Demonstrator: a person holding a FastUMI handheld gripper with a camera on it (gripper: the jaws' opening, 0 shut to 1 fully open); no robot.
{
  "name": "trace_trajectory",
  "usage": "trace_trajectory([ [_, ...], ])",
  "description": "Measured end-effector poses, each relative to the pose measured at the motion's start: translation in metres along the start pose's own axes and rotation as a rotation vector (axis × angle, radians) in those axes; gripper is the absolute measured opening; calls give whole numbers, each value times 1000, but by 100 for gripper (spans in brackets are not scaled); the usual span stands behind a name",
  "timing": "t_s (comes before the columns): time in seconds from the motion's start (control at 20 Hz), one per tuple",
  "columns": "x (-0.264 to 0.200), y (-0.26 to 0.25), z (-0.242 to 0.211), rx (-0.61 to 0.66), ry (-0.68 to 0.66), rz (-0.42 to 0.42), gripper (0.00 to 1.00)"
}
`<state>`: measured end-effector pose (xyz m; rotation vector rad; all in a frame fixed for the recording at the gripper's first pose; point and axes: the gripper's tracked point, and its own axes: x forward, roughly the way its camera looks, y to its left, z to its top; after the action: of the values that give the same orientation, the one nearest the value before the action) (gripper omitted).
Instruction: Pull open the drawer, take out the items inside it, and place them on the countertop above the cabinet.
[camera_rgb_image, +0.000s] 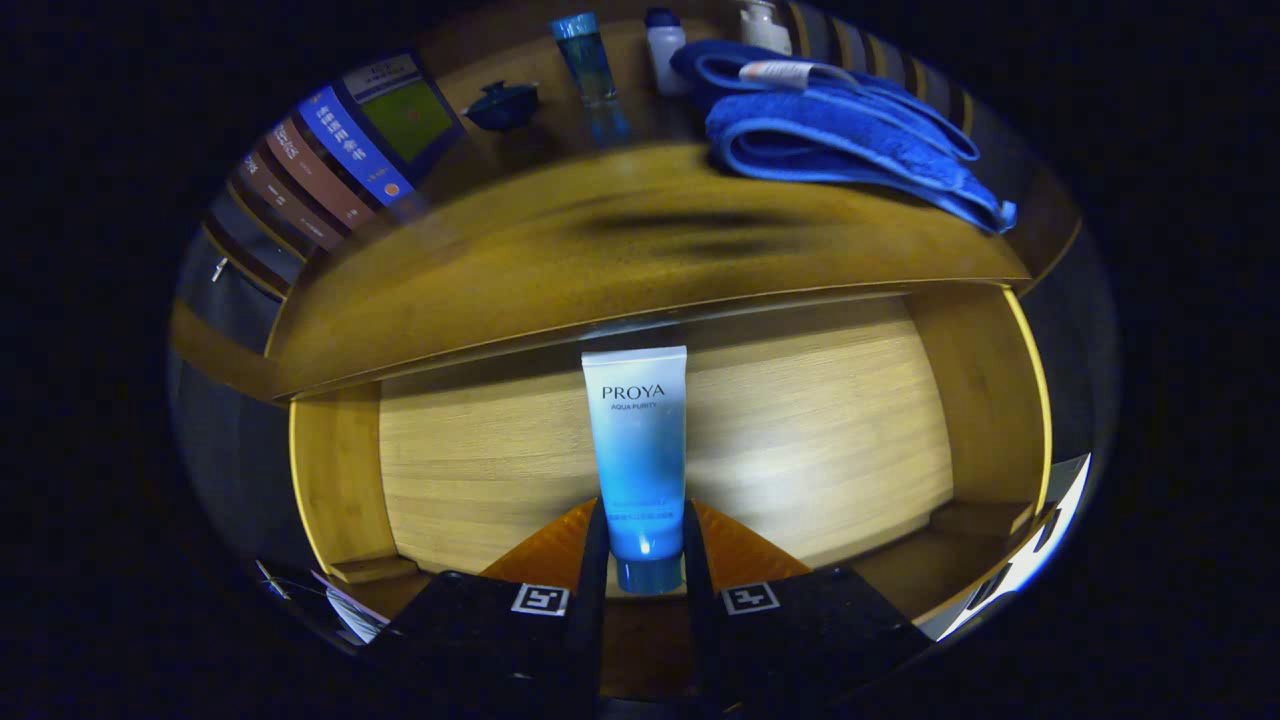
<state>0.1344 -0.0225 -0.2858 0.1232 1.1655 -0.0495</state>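
Inside the open wooden drawer (850, 420), the claw (642, 545) is closed narrowly on a blue and white cosmetic tube (638, 450), both fingers pressing its lower end near the cap. Beyond, on the tabletop (600, 260), lie a folded blue towel (840, 145), small bottles (590, 60), and a row of books (330, 170).
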Motion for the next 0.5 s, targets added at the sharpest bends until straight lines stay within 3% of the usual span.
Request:
trace_trajectory([
  [0.5, -89, 7, 34, -18, -179, 31, 40],
])
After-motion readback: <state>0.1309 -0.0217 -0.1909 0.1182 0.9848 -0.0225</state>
